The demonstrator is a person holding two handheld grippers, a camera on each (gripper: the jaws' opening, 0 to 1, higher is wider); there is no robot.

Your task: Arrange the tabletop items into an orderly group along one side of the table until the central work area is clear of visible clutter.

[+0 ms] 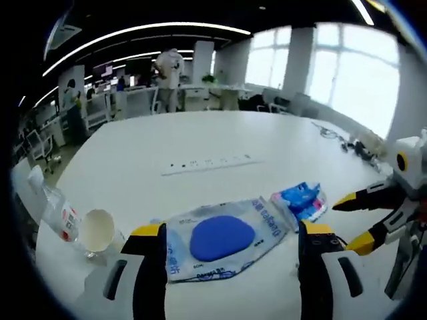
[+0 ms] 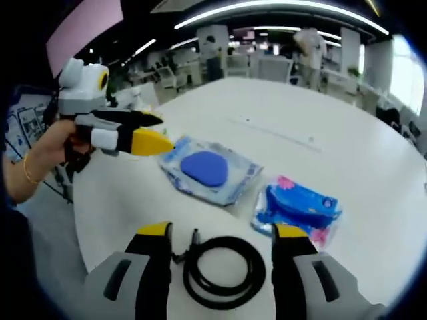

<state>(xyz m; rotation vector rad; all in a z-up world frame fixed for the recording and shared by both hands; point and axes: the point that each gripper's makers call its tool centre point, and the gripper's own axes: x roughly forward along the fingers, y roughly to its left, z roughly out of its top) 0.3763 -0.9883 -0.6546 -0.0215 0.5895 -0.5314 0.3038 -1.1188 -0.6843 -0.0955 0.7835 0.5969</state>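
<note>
On the white table point(image 1: 233, 133) a clear packet with a blue oval pad point(image 1: 220, 237) lies flat, framed by the wide-open jaws of my left gripper point(image 1: 233, 233). A blue flowered tissue pack point(image 1: 300, 200) lies just right of it. My right gripper point(image 1: 343, 225) enters from the right, open and empty. In the right gripper view a coiled black cable point(image 2: 223, 267) lies between the jaws of my right gripper point(image 2: 221, 233). Beyond it are the blue-pad packet point(image 2: 208, 170) and the tissue pack point(image 2: 297, 203). My left gripper point(image 2: 163, 132) hovers at the packet's left edge, held by a hand point(image 2: 47, 153).
A plastic bottle point(image 1: 57, 213) and a paper cup point(image 1: 97, 230) stand near the table's left edge. A socket strip point(image 1: 210, 163) is set into the tabletop. Desks, chairs and a standing person point(image 1: 170, 73) are far behind. The table point(image 2: 360, 153) stretches wide to the right.
</note>
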